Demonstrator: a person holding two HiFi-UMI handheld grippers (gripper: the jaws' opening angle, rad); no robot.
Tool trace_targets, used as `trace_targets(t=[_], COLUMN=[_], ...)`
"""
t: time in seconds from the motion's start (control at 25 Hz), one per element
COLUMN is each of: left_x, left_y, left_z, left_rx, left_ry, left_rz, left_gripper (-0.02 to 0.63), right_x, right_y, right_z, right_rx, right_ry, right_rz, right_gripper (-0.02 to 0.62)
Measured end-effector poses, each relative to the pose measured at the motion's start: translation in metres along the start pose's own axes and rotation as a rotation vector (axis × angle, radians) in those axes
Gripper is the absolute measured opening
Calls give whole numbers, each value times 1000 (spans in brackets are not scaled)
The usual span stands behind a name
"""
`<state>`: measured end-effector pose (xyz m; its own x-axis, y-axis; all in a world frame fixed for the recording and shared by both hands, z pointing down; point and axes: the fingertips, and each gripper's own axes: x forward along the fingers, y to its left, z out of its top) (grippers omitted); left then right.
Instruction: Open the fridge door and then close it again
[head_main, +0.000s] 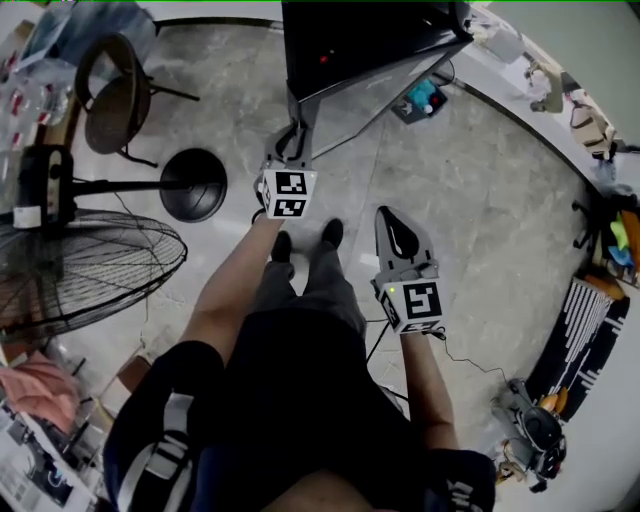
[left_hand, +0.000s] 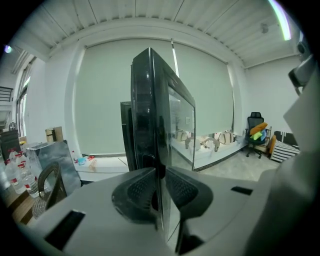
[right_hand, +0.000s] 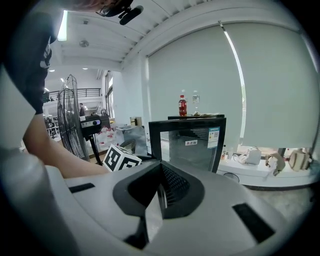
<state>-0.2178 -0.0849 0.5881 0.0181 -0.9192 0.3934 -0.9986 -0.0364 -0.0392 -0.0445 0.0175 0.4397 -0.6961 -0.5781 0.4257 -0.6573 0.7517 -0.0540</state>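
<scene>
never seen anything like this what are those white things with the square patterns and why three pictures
A person stands on a grey floor, holding a white hand-held gripper with two jaws and a marker cube in each hand. The head view comes from a camera on the person's head, looking down. The other two come from cameras riding on those grippers. The left hand-held gripper is clamped on the edge of the black-framed glass fridge door. The right hand-held gripper is shut and empty. A black pedestal fan stands nearby.
</scene>
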Motion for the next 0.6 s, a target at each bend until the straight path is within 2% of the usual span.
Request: trace_targets(t=[0.4,0.6], left_x=[-26,-38], left_y=[-40,-63], left_z=[-16,-19], left_rx=[26,67], left_ry=[19,10], left_rz=[-88,-152], left_gripper=[63,55], right_x=[-23,-39], right_y=[21,24], right_z=[-19,-24], right_rx=[2,11], right_ry=[-2,-19], right_rz=[-87,-157], right_gripper=[17,17])
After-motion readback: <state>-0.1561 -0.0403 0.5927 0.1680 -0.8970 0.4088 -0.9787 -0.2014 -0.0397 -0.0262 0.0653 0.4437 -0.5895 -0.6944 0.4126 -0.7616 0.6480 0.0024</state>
